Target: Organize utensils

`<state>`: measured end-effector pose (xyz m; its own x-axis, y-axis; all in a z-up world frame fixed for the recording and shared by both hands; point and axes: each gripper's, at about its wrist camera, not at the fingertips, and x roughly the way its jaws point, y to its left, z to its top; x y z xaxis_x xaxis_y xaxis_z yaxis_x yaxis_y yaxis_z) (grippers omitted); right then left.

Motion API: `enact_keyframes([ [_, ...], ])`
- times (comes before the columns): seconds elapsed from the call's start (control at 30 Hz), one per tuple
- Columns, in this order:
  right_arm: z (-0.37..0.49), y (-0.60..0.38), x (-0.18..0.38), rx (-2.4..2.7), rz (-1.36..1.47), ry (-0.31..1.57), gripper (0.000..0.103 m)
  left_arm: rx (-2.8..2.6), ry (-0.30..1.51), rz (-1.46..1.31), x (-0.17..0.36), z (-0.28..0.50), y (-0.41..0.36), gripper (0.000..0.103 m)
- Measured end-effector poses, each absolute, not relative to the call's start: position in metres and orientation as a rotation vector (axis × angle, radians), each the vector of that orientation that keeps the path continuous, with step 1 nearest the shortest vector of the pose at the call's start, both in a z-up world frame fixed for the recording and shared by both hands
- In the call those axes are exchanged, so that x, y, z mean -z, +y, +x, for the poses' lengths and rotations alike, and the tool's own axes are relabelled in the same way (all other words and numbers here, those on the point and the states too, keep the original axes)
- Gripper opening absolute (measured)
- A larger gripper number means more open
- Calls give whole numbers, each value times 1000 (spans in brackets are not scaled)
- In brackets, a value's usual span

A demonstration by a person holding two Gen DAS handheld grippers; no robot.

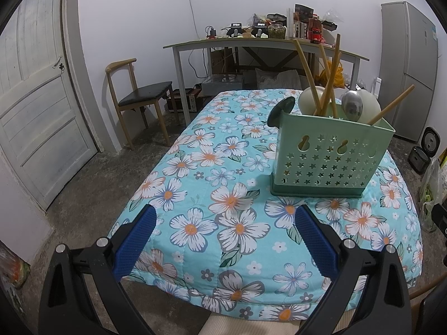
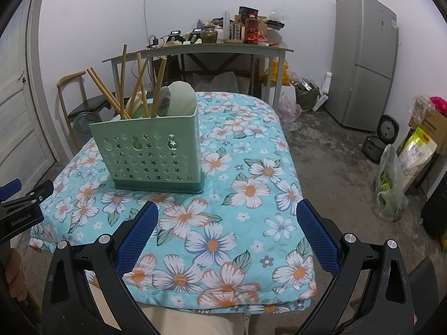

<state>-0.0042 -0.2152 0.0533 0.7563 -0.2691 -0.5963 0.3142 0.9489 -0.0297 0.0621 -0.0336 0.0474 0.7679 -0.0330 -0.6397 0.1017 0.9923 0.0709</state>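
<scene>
Your fingers (image 1: 313, 240) on both the left gripper (image 1: 223, 234) and right gripper (image 2: 226, 229) gape wide, empty, near the green caddy (image 1: 329, 156) holding chopsticks (image 1: 307, 75) and spoons (image 1: 352, 106); a careless nudge could topple it.

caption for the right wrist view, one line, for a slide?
Right gripper open and empty over the floral tablecloth, facing a green utensil caddy holding chopsticks and spoons.

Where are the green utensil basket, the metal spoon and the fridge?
green utensil basket (image 1: 329, 156), left wrist view, on its star-punched front wall.
metal spoon (image 1: 351, 105), left wrist view, on its shiny bowl.
fridge (image 2: 366, 58), right wrist view, on its door front.
</scene>
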Motion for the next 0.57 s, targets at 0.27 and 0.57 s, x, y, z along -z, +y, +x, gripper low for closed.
enact_keyframes([
  [0.27, -4, -216, -54, 317, 72, 638, 95, 74, 693, 102, -46, 62, -33, 97],
  [0.57, -5, -217, -54, 316, 74, 638, 95, 74, 700, 102, -45, 62, -35, 97],
])
